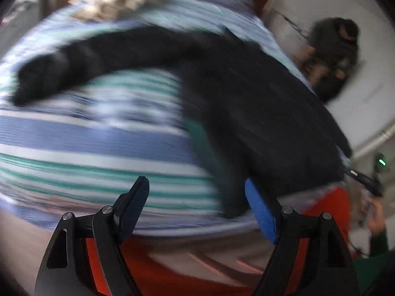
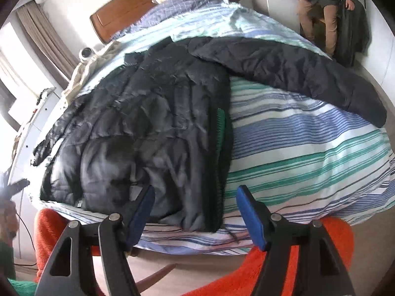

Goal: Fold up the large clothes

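We see the left wrist view smeared by motion blur: the bedspread (image 1: 81, 133) stripes streak sideways and the jacket (image 1: 246, 113) loses its edges. The right wrist view is sharper, with daylight blowing out a window (image 2: 9, 56) at nine o'clock and putting a soft sheen on the quilting. Both views bow outward and darken at the corners.

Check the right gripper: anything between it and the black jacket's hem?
Nothing visible. The open right gripper faces the black jacket directly; its hem lies just ahead on the striped bedspread, unobstructed.
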Motion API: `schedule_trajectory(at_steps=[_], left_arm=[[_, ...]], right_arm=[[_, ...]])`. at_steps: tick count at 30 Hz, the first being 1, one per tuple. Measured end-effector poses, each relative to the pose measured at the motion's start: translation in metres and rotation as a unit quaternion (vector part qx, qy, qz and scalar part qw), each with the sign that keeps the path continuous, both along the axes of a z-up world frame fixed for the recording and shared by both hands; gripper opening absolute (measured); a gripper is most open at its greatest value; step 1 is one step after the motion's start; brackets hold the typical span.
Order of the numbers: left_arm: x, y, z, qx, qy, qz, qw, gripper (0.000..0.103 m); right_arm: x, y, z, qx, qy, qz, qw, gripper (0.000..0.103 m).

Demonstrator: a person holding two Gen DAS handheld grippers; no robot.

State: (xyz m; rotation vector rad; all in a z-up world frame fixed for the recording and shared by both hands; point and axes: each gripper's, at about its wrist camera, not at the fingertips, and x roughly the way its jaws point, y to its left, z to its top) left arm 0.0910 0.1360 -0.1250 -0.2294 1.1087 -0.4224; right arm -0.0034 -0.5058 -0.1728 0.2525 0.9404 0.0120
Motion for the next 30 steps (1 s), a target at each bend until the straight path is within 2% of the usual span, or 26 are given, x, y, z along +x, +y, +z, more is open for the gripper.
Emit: schedule_trajectory(at_steps=[2, 4, 5, 6, 7, 8, 11, 14, 18, 21, 22, 24, 25, 26, 27, 28, 30], left_arm=[[0.005, -0.027, -0.017, -0.008, 0.02, -0.017, 0.9996, 0.081], [0.011, -0.041, -0.029, 0.013, 0.028, -0.012, 0.9994, 0.081], [0.012, -0.043, -0.033, 0.019, 0.029, -0.008, 0.9994, 0.076], [0.015, -0.044, -0.038, 0.025, 0.035, -0.001, 0.9991, 0.067], [0.018, -0.044, -0.043, 0.018, 0.043, -0.003, 0.9989, 0.032], [0.019, -0.043, -0.046, 0.006, 0.053, -0.003, 0.9985, 0.025], [0.01, -0.047, -0.041, 0.016, 0.034, -0.011, 0.9992, 0.017], [-0.004, -0.049, -0.038, 0.026, 0.026, -0.018, 0.9991, 0.016], [-0.014, -0.041, -0.055, 0.016, 0.033, -0.011, 0.9993, 0.017], [-0.011, -0.044, -0.06, 0.031, 0.023, -0.007, 0.9992, 0.022], [-0.012, -0.044, -0.058, 0.04, 0.018, -0.007, 0.999, 0.025], [-0.02, -0.044, -0.042, 0.065, -0.005, -0.002, 0.9979, 0.037], [-0.024, -0.044, -0.035, 0.077, -0.017, 0.001, 0.9969, 0.054], [-0.033, -0.042, -0.022, 0.09, -0.037, 0.008, 0.9952, 0.074], [-0.04, -0.039, -0.013, 0.094, -0.051, 0.016, 0.9941, 0.082], [-0.044, -0.037, -0.005, 0.098, -0.065, 0.026, 0.9927, 0.096], [-0.055, -0.036, 0.014, 0.113, -0.102, 0.054, 0.9869, 0.099]], right_arm=[[0.006, -0.001, -0.01, 0.031, 0.013, 0.017, 0.999, 0.07], [0.011, -0.001, -0.019, 0.039, 0.021, 0.027, 0.999, 0.07], [0.013, 0.0, -0.022, 0.039, 0.021, 0.03, 0.999, 0.07], [0.015, 0.0, -0.022, 0.045, 0.016, 0.033, 0.998, 0.066], [0.015, 0.0, -0.021, 0.044, 0.013, 0.031, 0.998, 0.033], [0.015, 0.0, -0.019, 0.043, 0.008, 0.027, 0.999, 0.018], [0.01, 0.0, -0.015, 0.041, 0.002, 0.027, 0.999, 0.017], [-0.002, -0.001, -0.011, 0.035, 0.005, 0.03, 0.999, 0.017], [-0.004, 0.001, -0.02, 0.015, 0.016, 0.03, 0.999, 0.017], [0.01, 0.006, -0.028, 0.005, 0.023, 0.024, 0.999, 0.021], [0.012, 0.01, -0.028, -0.015, 0.025, 0.026, 0.999, 0.023], [0.011, 0.016, -0.023, -0.05, 0.026, 0.028, 0.998, 0.047], [0.01, 0.018, -0.019, -0.063, 0.025, 0.028, 0.997, 0.066], [0.006, 0.019, -0.016, -0.072, 0.024, 0.028, 0.997, 0.07], [0.003, 0.021, -0.01, -0.079, 0.024, 0.027, 0.996, 0.07], [-0.001, 0.02, -0.008, -0.084, 0.022, 0.026, 0.996, 0.07], [-0.007, 0.024, 0.0, -0.103, 0.016, 0.025, 0.994, 0.07]])
